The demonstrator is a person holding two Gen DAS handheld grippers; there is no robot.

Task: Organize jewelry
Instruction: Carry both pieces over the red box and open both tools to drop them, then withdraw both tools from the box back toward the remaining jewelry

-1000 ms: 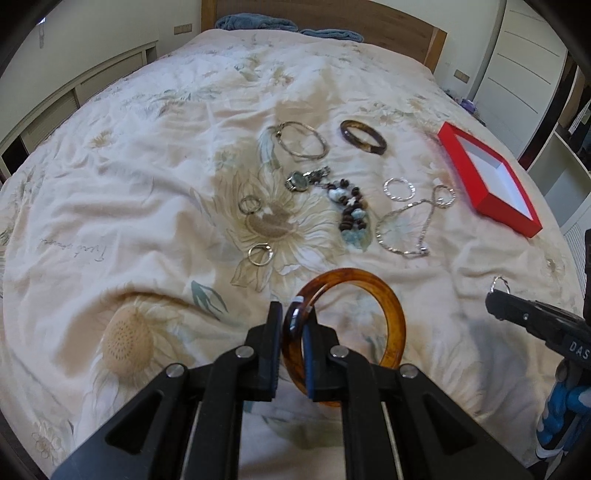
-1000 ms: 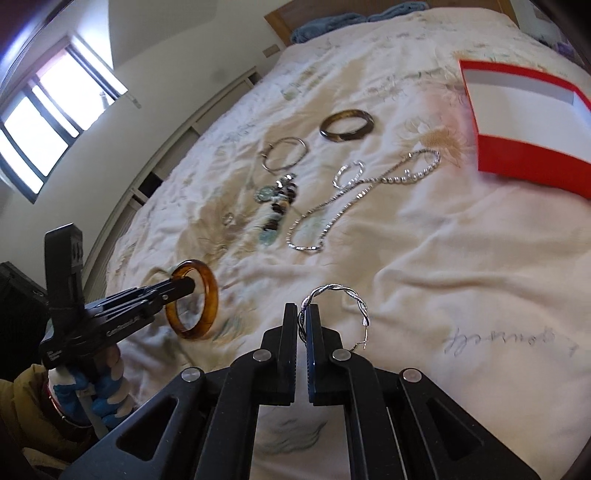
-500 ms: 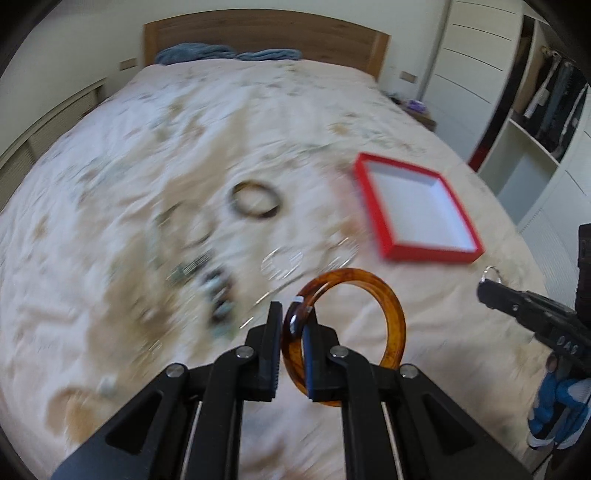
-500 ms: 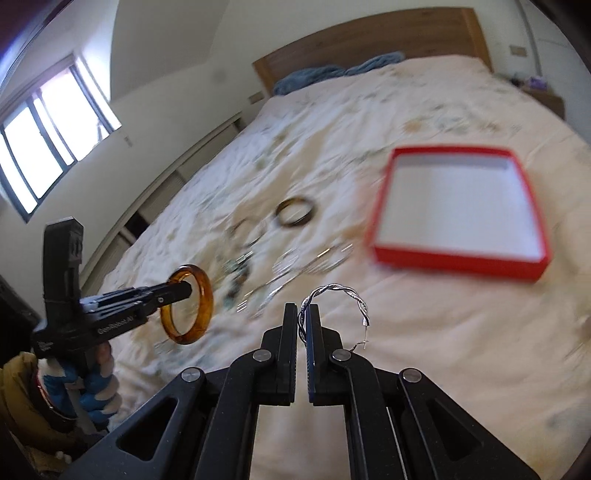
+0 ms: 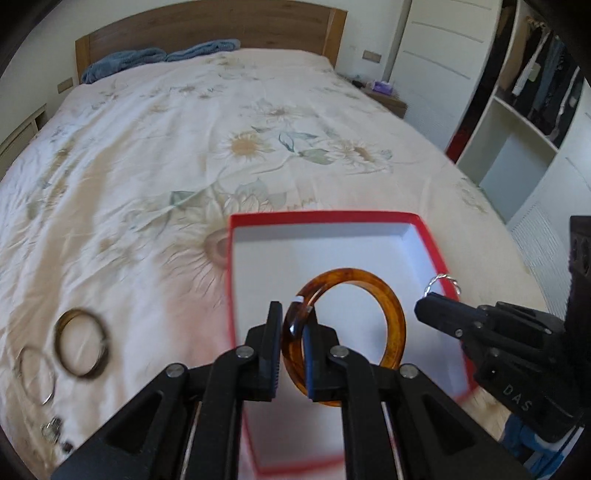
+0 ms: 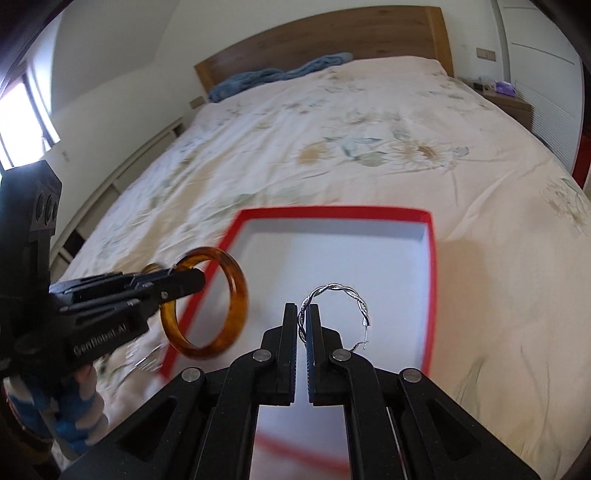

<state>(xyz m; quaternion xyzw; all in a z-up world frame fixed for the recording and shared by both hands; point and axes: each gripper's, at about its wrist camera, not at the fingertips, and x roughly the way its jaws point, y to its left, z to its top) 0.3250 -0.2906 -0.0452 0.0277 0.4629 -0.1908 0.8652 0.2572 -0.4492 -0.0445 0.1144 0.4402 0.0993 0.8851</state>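
My left gripper point(image 5: 293, 317) is shut on an amber bangle point(image 5: 388, 295) and holds it in the air over the red box with a white inside point(image 5: 332, 247). My right gripper point(image 6: 303, 314) is shut on a twisted silver hoop earring point(image 6: 343, 290) and holds it above the same box point(image 6: 351, 251). The right gripper point(image 5: 424, 308) also shows at the right of the left wrist view, the left gripper point(image 6: 192, 278) with the bangle point(image 6: 236, 291) at the left of the right wrist view. The box holds nothing that I can see.
A dark bangle point(image 5: 83, 341), a thin silver bangle point(image 5: 35, 374) and small beads point(image 5: 55, 432) lie on the flowered bedspread point(image 5: 184, 147) left of the box. A wooden headboard point(image 5: 207, 29) is far behind. A wardrobe point(image 5: 517, 110) stands to the right.
Both grippers have swung right from over the loose jewelry to over the red box, which is now close beneath them. Each still holds its piece.
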